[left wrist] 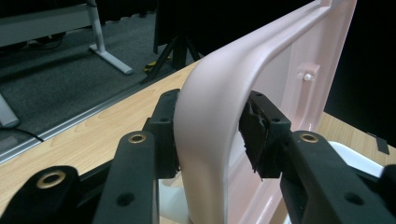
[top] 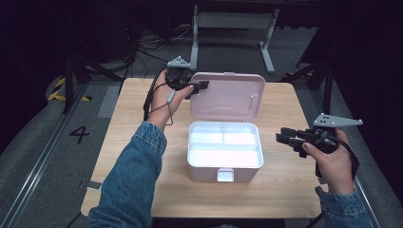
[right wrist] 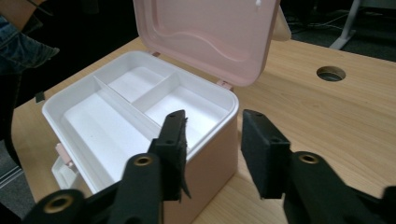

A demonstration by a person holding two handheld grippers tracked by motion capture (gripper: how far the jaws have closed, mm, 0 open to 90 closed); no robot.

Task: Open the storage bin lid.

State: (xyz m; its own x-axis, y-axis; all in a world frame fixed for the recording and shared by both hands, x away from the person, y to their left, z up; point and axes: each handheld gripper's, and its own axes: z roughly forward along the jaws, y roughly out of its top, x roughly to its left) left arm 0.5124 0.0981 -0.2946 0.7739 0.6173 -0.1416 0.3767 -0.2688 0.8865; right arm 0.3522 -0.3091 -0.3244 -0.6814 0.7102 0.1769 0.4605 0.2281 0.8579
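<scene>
Pink lid [top: 228,96] propped upright by left gripper [top: 202,86], jaws straddling its far-left corner, baring the white tray [top: 225,144]; right gripper [top: 284,137] clear, jaws apart, empty.

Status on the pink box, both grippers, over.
Left gripper astride the raised lid edge, one pad touching, the other just off. Right gripper open, empty, beside the box. White tray empty. Nothing in the way.
</scene>
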